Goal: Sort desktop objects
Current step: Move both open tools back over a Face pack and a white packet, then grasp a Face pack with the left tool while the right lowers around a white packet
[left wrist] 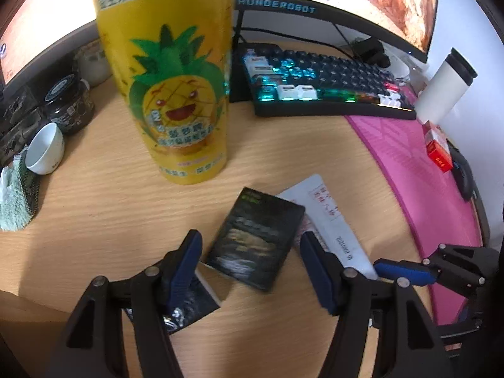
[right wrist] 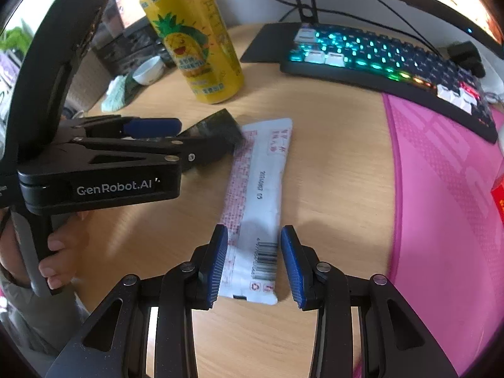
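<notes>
Yellow pineapple-print can point(left wrist: 170, 75): upright on counter. Dark card box point(left wrist: 256, 239): flat, just in front of can, one edge overlapping white packet. White packet point(right wrist: 255, 208): long, flat, red print and barcode, beside box, stretching away from can.

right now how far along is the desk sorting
Nothing looks sorted yet. The yellow can, dark packet and white sachet lie loose together on the wooden desk.

In hand: the left tool is open around the dark packet, and the right tool brackets the sachet's barcode end, pads not visibly pressing.

Left: grasping and placing all three.
</notes>
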Demonstrator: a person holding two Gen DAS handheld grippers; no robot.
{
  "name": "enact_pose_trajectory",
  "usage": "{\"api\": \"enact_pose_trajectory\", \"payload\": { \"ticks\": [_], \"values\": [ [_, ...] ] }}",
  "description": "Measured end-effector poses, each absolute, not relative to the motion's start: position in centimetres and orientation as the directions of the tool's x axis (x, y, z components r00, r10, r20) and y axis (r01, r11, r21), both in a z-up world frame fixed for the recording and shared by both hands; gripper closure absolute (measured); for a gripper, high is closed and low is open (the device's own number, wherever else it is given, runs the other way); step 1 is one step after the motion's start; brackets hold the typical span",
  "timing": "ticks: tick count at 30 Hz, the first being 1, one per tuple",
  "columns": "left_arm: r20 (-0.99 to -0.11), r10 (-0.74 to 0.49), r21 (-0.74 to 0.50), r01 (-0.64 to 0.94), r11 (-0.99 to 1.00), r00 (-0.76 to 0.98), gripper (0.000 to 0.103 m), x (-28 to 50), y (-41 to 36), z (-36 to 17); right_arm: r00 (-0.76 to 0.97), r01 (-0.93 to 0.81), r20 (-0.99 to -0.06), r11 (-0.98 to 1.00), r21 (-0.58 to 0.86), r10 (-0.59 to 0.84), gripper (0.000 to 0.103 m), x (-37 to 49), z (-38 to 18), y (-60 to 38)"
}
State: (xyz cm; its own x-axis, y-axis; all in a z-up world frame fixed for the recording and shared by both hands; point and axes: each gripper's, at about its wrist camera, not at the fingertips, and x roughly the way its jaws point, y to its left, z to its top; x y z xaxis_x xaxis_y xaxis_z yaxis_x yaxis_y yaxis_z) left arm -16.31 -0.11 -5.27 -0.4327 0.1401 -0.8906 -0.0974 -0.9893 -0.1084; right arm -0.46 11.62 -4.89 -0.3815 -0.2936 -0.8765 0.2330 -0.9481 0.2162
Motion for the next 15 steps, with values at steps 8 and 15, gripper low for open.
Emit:
{"api": "enact_pose_trajectory", "payload": {
  "ticks": [8, 15],
  "values": [
    [-0.891, 0.158, -0.135, -0.084, -0.987, -0.426, 0.033, -16.5, -1.1, -5.6, -0.384, 0.219, -0.880, -0.954, 0.206, -0.278, 0.066, -1.2, -5.1, 11.2],
    [-0.905, 0.112, -0.076, -0.103, -0.992, -0.410, 0.051, -16.5, -0.2, -6.1, -0.401, 0.241, -0.885, -0.959, 0.147, -0.236, 0.071, -1.0, -5.1, 10.3]
  ]
}}
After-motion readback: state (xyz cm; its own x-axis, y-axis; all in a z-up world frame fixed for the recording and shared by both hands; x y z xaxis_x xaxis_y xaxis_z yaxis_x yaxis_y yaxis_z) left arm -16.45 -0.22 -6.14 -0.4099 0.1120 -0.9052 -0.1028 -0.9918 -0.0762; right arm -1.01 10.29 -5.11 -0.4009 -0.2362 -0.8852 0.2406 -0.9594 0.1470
